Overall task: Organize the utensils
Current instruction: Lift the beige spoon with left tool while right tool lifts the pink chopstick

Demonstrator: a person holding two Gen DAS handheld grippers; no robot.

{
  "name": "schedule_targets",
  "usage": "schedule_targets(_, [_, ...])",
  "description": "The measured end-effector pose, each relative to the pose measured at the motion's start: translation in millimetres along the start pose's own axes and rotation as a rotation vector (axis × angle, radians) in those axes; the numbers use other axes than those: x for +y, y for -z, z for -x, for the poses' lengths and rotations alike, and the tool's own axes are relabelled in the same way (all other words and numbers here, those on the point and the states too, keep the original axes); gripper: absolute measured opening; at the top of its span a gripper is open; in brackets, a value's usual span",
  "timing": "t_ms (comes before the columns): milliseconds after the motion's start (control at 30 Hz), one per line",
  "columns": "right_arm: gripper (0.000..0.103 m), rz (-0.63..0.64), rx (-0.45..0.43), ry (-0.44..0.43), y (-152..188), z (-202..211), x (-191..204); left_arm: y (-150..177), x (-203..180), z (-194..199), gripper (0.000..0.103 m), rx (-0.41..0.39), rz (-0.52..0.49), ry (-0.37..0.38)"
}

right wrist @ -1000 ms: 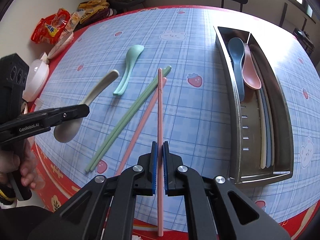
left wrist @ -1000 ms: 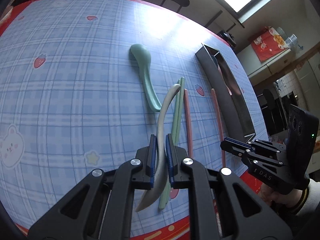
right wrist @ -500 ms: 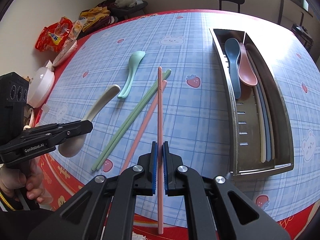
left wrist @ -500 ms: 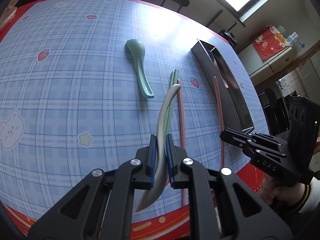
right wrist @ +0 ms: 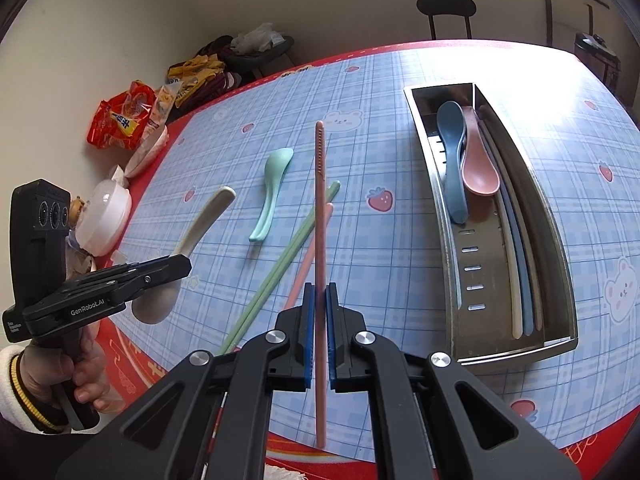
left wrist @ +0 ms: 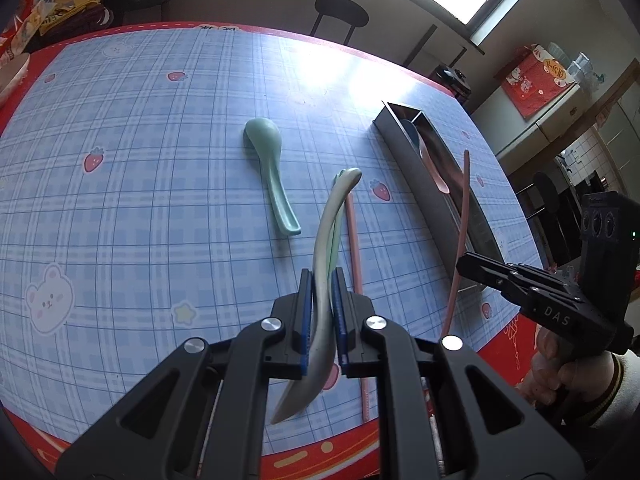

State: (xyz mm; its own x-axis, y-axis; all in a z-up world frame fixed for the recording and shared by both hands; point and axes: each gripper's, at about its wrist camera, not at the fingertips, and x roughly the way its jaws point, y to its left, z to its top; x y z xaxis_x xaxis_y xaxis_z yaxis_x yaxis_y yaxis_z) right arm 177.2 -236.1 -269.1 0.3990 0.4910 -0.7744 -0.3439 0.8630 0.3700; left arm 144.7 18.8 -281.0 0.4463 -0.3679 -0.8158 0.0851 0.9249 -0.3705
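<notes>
The left gripper (left wrist: 321,316) pinches the cream spoon (left wrist: 324,272) at mid-handle and the right gripper (right wrist: 318,320) pinches one pink chopstick (right wrist: 319,216), both lifted above the desk (left wrist: 140,200). To do the step well, each utensil probably should be turned parallel to the long metal tray (right wrist: 560,280), then lowered flat: the spoon beside the blue spoon (right wrist: 452,152) and pink spoon (right wrist: 478,164), the chopstick into the narrow side with the other sticks. The green spoon (right wrist: 270,192), green chopsticks (right wrist: 280,264) and second pink chopstick (left wrist: 354,236) lie on the desk, not yet sorted.
</notes>
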Motion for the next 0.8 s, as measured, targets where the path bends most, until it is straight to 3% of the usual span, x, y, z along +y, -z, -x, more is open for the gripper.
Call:
schedule_targets(333, [0.006,-0.002,-0.080,-0.023,-10,23,-4,-19,-10,13,0.014,-0.032,-0.039,0.008])
schedule_targets(800, [0.006,0.041,-0.120,-0.017,-16,36,5,-25,-12,18,0.014,-0.048,-0.047,0.021])
